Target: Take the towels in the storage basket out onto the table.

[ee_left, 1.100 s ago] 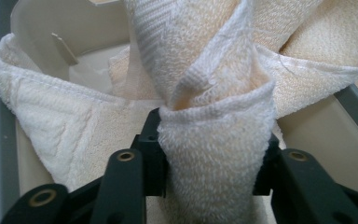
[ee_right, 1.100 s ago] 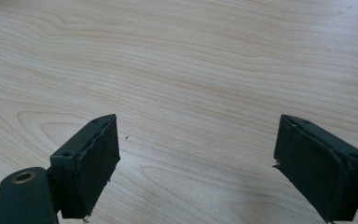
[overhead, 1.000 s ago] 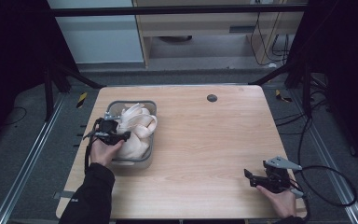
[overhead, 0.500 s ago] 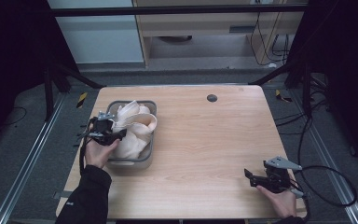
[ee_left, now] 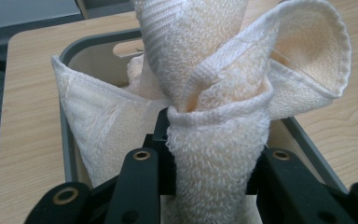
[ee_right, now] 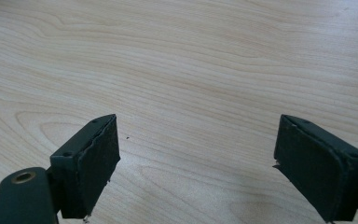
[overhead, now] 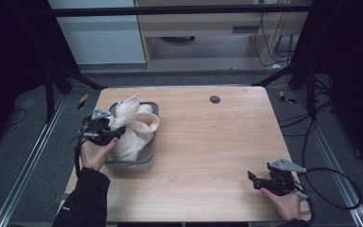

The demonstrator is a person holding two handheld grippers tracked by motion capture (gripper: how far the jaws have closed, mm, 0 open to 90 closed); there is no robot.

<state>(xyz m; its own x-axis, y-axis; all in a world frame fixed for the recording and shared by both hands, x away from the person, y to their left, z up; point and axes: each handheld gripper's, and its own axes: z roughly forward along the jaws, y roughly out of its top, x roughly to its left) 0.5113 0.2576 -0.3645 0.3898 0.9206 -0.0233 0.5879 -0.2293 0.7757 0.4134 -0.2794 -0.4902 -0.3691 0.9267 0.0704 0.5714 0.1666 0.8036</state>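
Observation:
A cream towel (overhead: pixel 134 127) lies bunched in a grey tray (overhead: pixel 152 152) at the table's left. My left gripper (overhead: pixel 112 134) is shut on a fold of that towel (ee_left: pixel 214 154), whose cloth stands up in loops above the tray's rim (ee_left: pixel 67 140). My right gripper (overhead: pixel 254 179) rests near the table's front right corner, held in a hand. Its jaws stand wide open over bare wood with nothing between them, and the gripper (ee_right: pixel 196 168) points toward the table's middle.
A small dark round disc (overhead: pixel 214 99) sits in the wooden table (overhead: pixel 217 142) near its far edge. A black cable (overhead: pixel 333 187) loops off the right gripper past the table's right edge. Metal frame rails run along the floor on both sides.
My left gripper has drawn back to the left with the towel, pulling the cloth up and toward the tray's left side. The right gripper has stayed still.

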